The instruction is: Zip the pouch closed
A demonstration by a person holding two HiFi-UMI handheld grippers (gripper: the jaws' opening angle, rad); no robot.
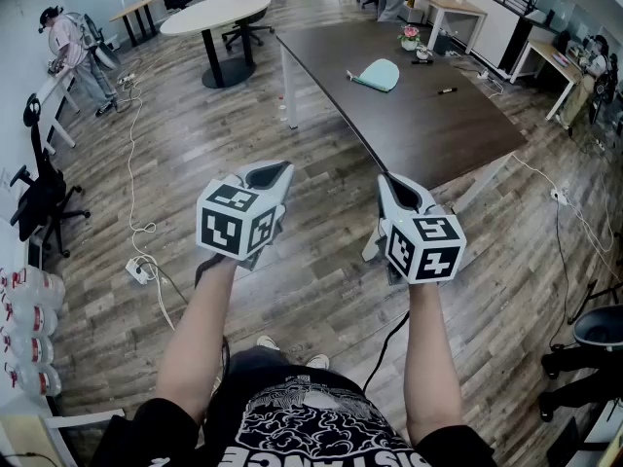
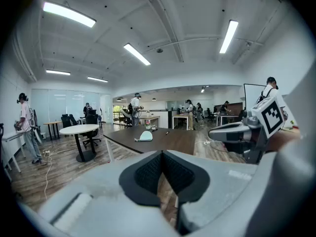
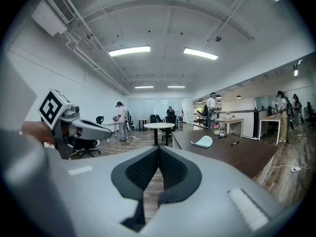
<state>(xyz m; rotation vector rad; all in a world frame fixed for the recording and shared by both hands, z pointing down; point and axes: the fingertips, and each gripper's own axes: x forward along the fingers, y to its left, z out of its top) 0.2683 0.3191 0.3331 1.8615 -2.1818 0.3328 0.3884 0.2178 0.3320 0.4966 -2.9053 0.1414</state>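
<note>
An open office with a wood-plank floor (image 1: 321,280) is surrounding the operator. The left gripper (image 1: 271,172) and the right gripper (image 1: 399,189) are being held side by side above the floor, near each other but not touching. Both are pointing toward a dark table (image 1: 428,134). In each gripper view the jaws are pressing together at the tips, with nothing between them. The pouch (image 1: 380,74), pale teal, is lying flat on the far part of the dark table, well apart from both grippers. A pen (image 1: 447,90) is lying to the right of the pouch, and a small flower pot (image 1: 411,38) is standing beyond it. A round white table (image 1: 214,14) is standing left of the dark table. A person (image 1: 66,47) is standing by the left wall, and a white cable (image 1: 131,178) is trailing across the floor there.
</note>
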